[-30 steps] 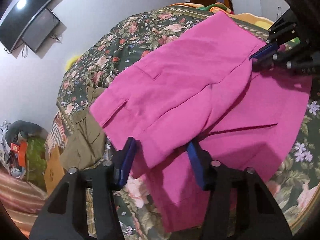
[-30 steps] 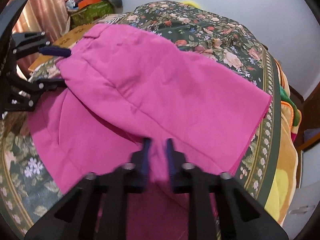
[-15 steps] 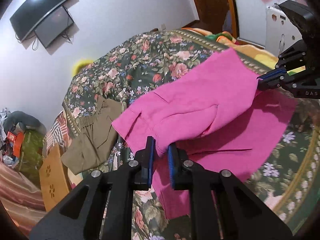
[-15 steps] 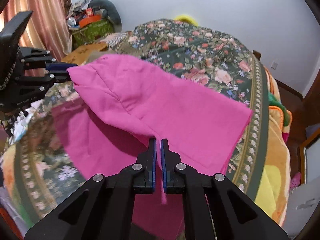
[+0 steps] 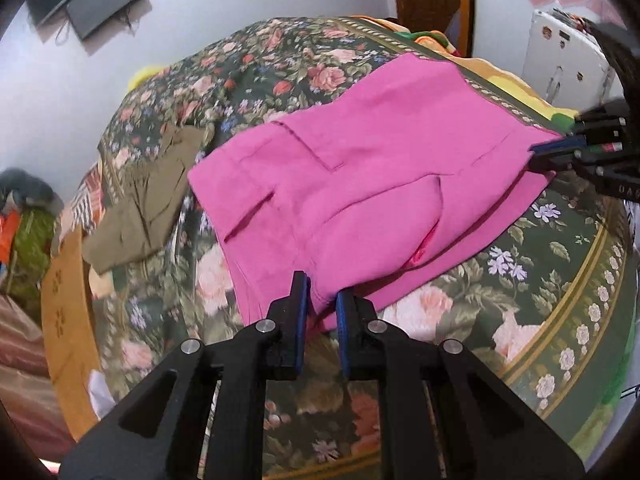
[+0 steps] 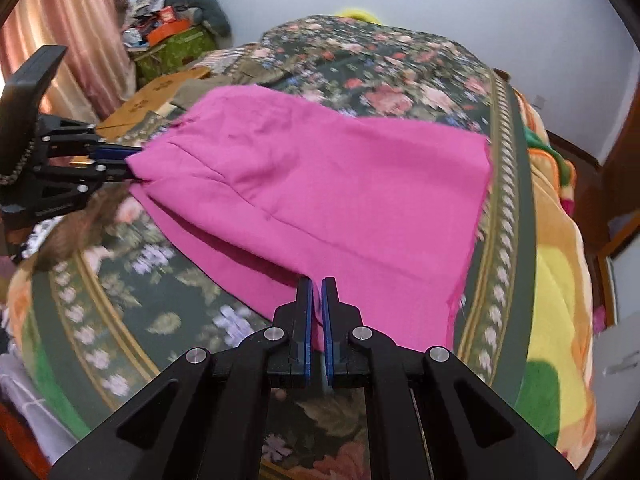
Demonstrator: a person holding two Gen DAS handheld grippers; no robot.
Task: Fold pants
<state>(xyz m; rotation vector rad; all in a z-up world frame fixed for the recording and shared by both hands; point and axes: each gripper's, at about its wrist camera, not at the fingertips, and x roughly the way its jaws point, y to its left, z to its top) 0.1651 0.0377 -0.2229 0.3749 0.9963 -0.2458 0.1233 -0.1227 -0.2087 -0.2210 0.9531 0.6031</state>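
Since a second ago the pink pants (image 5: 372, 184) have come down, folded over on the floral bed cover (image 5: 540, 280); left gripper (image 5: 322, 300) and right gripper (image 6: 317, 300) each pinch a near corner, fingers nearly closed; lay the edges level, then release; olive trousers (image 5: 140, 208) lie beside.

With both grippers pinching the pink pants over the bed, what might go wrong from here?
1. The left gripper pinches only a thin edge of the pink pants; the cloth may slip out.
2. The folded layers look offset near the right gripper, so the fold may land uneven.
3. The olive garment lies close beside; dragging may catch it.
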